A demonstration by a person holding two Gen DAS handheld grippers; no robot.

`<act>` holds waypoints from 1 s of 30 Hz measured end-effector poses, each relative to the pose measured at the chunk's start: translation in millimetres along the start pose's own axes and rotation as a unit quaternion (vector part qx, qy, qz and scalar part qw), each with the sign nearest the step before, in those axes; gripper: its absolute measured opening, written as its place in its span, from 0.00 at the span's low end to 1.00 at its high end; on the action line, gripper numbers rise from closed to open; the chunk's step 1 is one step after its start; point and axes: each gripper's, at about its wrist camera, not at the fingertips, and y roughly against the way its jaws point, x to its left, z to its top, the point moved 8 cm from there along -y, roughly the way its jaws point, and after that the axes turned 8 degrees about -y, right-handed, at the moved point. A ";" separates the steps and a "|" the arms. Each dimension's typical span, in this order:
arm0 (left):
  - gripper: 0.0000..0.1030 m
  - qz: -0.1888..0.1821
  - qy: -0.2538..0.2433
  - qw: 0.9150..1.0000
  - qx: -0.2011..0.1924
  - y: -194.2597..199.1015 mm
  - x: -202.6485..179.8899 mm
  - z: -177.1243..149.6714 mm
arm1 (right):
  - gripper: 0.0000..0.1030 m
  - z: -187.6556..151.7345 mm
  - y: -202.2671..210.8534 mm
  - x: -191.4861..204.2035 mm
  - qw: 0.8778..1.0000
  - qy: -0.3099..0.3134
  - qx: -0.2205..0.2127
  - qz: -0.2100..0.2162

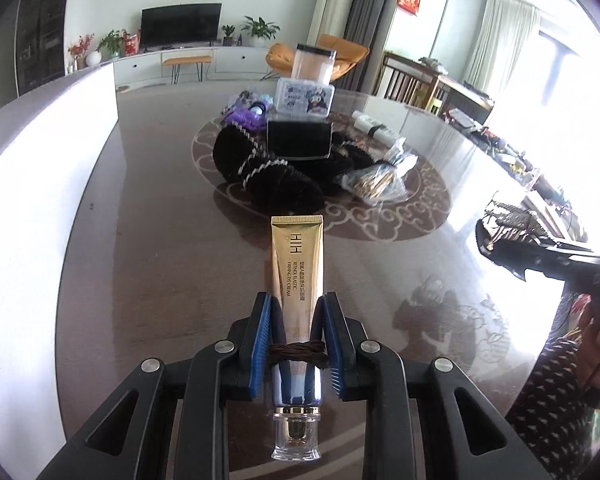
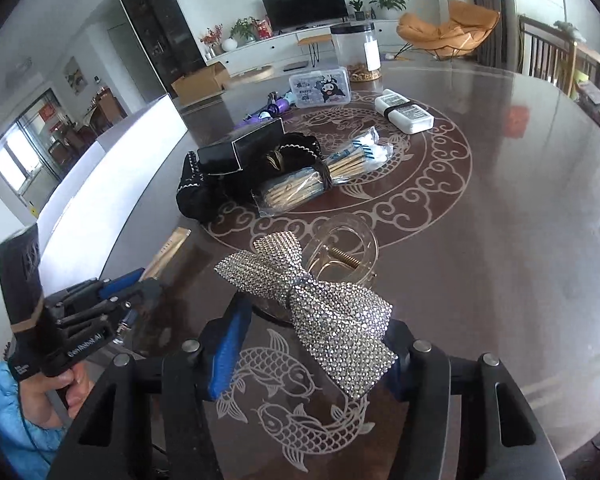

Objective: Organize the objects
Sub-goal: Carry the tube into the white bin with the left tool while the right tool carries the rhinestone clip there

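Two grippers carry items mid-transport: the left gripper is clenched on a gold cream tube pointing toward 12 o'clock, the right gripper grasps a rhinestone bow clip, and both likely need placing near the pile.

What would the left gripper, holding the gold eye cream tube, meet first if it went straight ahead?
Probably the black furry item with silver trim: it lies just beyond the gold eye cream tube in the left gripper; depth is uncertain.
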 end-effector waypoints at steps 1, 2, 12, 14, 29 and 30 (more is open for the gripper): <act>0.25 -0.002 0.001 1.000 -0.008 6.5 -0.5 2.7 | 0.56 0.0 -0.1 1.5 1.000 0.005 -0.003 -0.007; 0.25 -0.004 0.003 1.000 -0.015 12.2 -0.3 5.1 | 0.56 1.8 -0.8 3.1 1.000 0.008 -0.006 -0.011; 0.25 0.039 0.083 0.987 -0.130 150.1 85.0 51.1 | 0.56 42.2 23.1 118.3 0.995 0.032 -0.033 0.085; 0.25 0.088 0.104 0.982 -0.133 175.6 127.2 48.2 | 0.56 49.5 28.3 162.6 0.991 0.056 -0.036 0.120; 0.65 0.250 0.206 0.946 0.011 178.3 272.1 -32.3 | 0.86 32.0 -32.2 355.3 0.964 0.171 0.046 0.196; 0.65 0.249 0.193 0.949 0.003 176.9 259.6 -25.2 | 0.87 33.4 -26.3 333.9 0.969 0.170 0.030 0.176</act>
